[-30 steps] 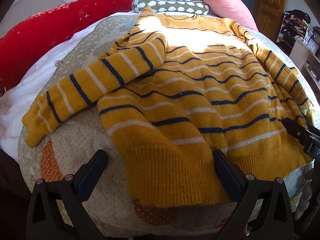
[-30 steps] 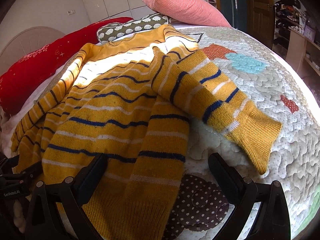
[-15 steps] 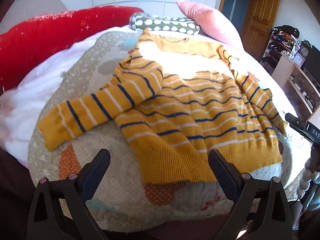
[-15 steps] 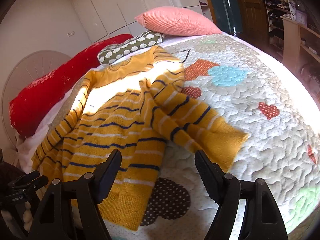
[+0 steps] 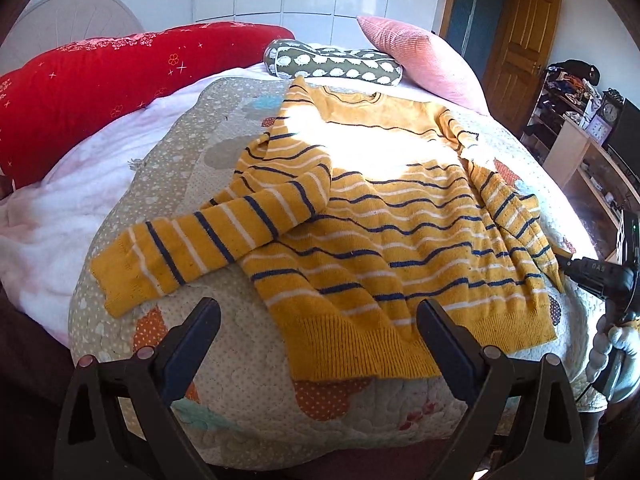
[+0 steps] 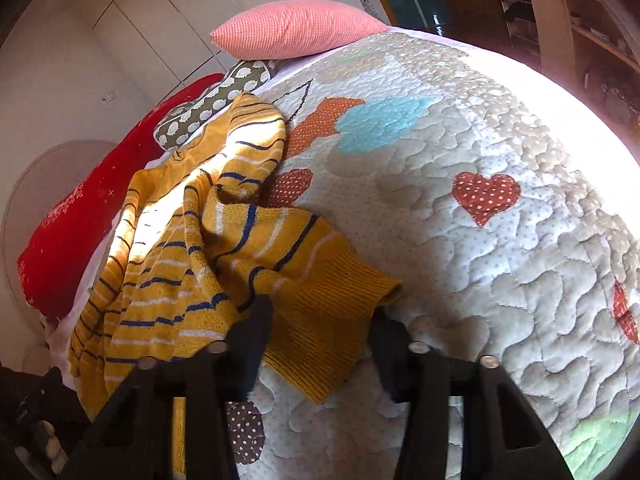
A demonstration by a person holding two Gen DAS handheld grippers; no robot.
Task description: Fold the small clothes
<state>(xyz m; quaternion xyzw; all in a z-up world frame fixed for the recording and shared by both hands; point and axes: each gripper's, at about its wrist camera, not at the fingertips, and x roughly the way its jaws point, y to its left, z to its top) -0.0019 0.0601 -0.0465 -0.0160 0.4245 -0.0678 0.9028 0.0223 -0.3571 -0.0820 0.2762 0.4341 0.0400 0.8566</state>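
So a second ago the right gripper [image 6: 318,326] was wide open over the hem; now it's swung over to the sweater's [image 5: 384,216] right sleeve cuff [image 6: 320,312] and is clamped on it, as far as I can tell with the cuff hiding the tips. The left gripper [image 5: 318,334] has pulled up and back, jaws spread wide, holding nothing. The sweater lies flat on the bed's quilt [image 5: 248,360], other sleeve folded across.

Before your left gripper [image 5: 316,344]: mustard sweater [image 5: 384,216], navy-and-white stripes; beyond it, red bolster [image 5: 120,76], pink pillow [image 5: 416,56], olive white-spotted cushion [image 5: 332,66].
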